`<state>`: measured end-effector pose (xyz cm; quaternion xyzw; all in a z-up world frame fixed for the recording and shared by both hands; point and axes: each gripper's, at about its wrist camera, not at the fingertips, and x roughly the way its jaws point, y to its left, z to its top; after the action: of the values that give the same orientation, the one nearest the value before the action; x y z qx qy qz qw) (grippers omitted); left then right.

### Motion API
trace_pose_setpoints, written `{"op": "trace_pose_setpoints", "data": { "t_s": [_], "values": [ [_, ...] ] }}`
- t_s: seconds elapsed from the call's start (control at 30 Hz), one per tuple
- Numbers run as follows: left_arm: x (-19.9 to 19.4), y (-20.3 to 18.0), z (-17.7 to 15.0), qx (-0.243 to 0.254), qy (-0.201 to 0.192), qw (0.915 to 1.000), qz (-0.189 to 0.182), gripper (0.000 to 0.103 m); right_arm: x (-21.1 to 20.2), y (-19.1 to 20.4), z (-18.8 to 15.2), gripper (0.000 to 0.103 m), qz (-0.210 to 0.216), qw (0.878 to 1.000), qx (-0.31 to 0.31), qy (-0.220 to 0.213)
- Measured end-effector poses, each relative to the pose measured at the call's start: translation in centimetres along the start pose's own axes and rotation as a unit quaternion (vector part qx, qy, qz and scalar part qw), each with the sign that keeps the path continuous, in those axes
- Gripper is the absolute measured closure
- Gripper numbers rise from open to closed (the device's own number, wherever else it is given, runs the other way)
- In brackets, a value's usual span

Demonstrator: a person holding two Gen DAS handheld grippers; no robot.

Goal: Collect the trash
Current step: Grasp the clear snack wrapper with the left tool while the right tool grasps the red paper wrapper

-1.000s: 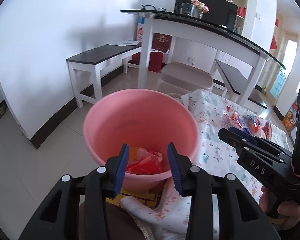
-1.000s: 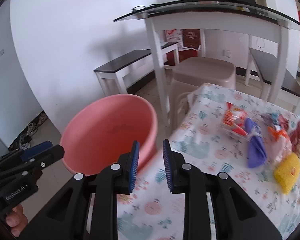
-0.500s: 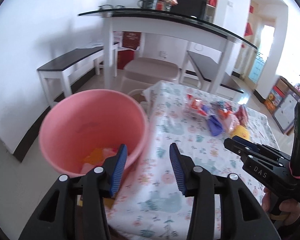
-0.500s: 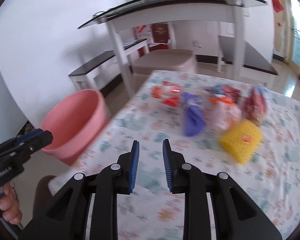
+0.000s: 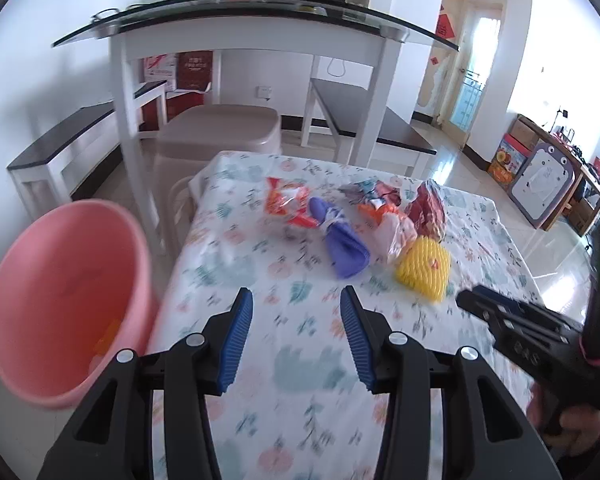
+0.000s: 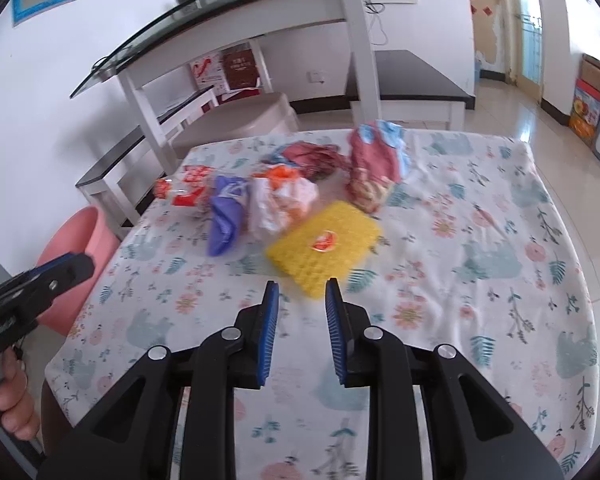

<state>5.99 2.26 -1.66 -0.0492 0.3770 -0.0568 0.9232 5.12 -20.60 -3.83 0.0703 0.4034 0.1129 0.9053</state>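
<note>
Both wrist views: the trash lies clustered toward the far side of the flowered tablecloth (image 6: 480,280), well apart from the pink basin (image 5: 60,300) standing on the floor just off the table's left edge. Your left gripper (image 5: 296,340) hangs with jaws wide apart and nothing between them; your right gripper (image 6: 302,332) has its jaws narrowly apart, also empty, pointing at the yellow packet (image 6: 326,242).

Count on the cloth: one yellow packet, one purple bag (image 6: 224,218), one red-and-clear wrapper (image 6: 186,188), one pale crumpled bag (image 6: 282,204), one dark red bag (image 6: 370,164), and further crumpled film behind them, too tangled to count. At least one scrap already lies in the basin.

Handling, as a judgement: every piece looks light, soft and crinkly, likely slippery film that collapses under the pads. Take the yellow packet by its near edge. Pinch the purple bag at its knotted neck.
</note>
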Motion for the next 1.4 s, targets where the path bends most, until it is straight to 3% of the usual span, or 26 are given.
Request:
{"op": "trace_pose_setpoints", "data": {
  "t_s": [0.3, 0.57, 0.6, 0.7, 0.83, 1.1, 1.2, 1.4],
  "values": [
    [5.1, 1.3, 4.5, -0.018, -0.005, 0.9995, 0.025, 0.058, -0.2, -2.9, 0.0, 0.078, 0.001, 1.000, 0.027, 0.003],
    [9.1, 2.0, 5.9, -0.024, 0.011, 0.9993, 0.027, 0.058, -0.2, -3.9, 1.2, 0.078, 0.001, 0.999, 0.033, -0.009],
    [9.6, 1.9, 5.8, -0.021, 0.016, 0.9993, 0.025, 0.062, -0.2, -4.1, 1.4, 0.078, 0.001, 0.999, 0.035, -0.011],
    [10.4, 1.8, 5.5, -0.018, 0.019, 0.9995, 0.019, 0.089, 0.2, -4.4, 2.2, 0.079, -0.003, 0.999, 0.040, -0.014],
    [10.1, 1.6, 5.1, -0.014, 0.011, 0.9998, 0.010, 0.096, 0.7, -4.7, 3.0, 0.078, -0.003, 0.999, 0.044, -0.016],
    [6.9, 1.1, 3.5, -0.022, -0.005, 0.9995, -0.023, 0.099, 2.5, -4.6, 5.7, 0.078, -0.002, 0.999, 0.045, -0.028],
    [6.0, 0.8, 2.7, -0.019, -0.003, 0.9992, -0.035, 0.099, 3.7, -4.6, 6.9, 0.062, -0.005, 0.998, 0.051, -0.031],
    [4.6, 0.9, 1.7, -0.023, -0.004, 0.9989, -0.041, 0.099, 7.2, -5.6, 8.4, 0.061, -0.009, 0.996, 0.091, -0.009]
  ]
}}
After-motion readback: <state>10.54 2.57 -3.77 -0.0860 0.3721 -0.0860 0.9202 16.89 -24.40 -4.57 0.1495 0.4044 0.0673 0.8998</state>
